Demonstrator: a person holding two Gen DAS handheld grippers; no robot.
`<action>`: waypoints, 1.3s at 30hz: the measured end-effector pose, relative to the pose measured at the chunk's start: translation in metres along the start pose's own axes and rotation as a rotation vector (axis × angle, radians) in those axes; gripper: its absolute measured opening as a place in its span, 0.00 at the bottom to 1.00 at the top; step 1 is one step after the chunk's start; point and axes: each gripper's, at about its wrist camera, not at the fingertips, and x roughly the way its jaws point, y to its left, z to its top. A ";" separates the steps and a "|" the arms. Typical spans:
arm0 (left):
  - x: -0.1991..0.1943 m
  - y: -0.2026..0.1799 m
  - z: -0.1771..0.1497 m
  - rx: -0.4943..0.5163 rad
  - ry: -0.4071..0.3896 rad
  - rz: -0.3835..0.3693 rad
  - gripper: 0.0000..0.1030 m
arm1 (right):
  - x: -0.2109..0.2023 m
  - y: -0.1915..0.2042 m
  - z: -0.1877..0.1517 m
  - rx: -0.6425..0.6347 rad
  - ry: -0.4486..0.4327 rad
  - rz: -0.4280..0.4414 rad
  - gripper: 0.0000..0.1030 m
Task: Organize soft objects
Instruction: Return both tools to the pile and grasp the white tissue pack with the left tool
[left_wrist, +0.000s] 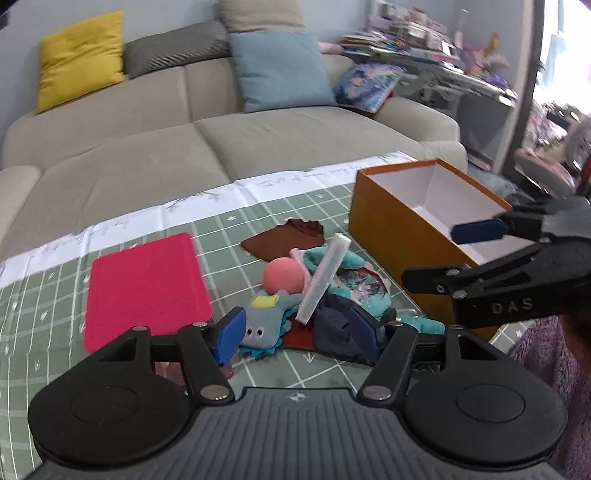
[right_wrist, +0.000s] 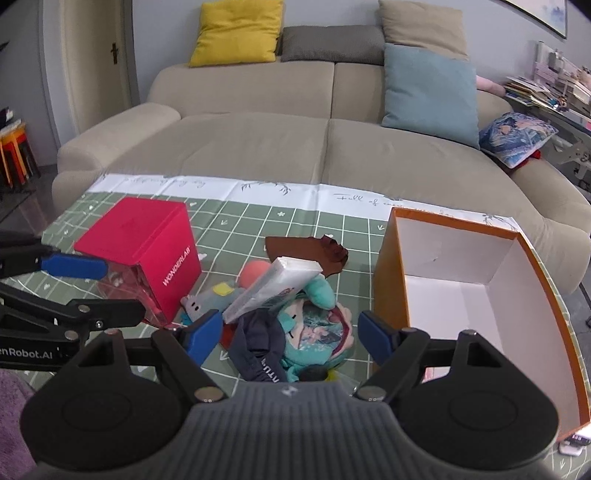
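The left gripper (left_wrist: 295, 332) and right gripper (right_wrist: 290, 336) are both hovering spread over the pile (right_wrist: 291, 314) lying between the red box (right_wrist: 147, 251) and orange box (right_wrist: 480, 295). The dark cloth (right_wrist: 258, 343) is looking light and limp; pinching a thick fold seems best.

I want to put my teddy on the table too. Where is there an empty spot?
The orange box is empty inside. Bare green tablecloth shows between the red box, the brown cloth and the white border. It is crowded in the middle, where the toy pile sits between both boxes, right before the tongs.
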 end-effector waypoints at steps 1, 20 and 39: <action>0.004 -0.001 0.003 0.021 0.005 -0.015 0.73 | 0.003 -0.001 0.001 -0.007 0.005 -0.001 0.71; 0.102 -0.036 0.033 0.318 0.156 -0.092 0.63 | 0.076 -0.027 0.015 -0.222 0.132 0.079 0.34; 0.129 -0.038 0.023 0.364 0.108 -0.025 0.10 | 0.101 -0.027 0.015 -0.296 0.157 0.117 0.34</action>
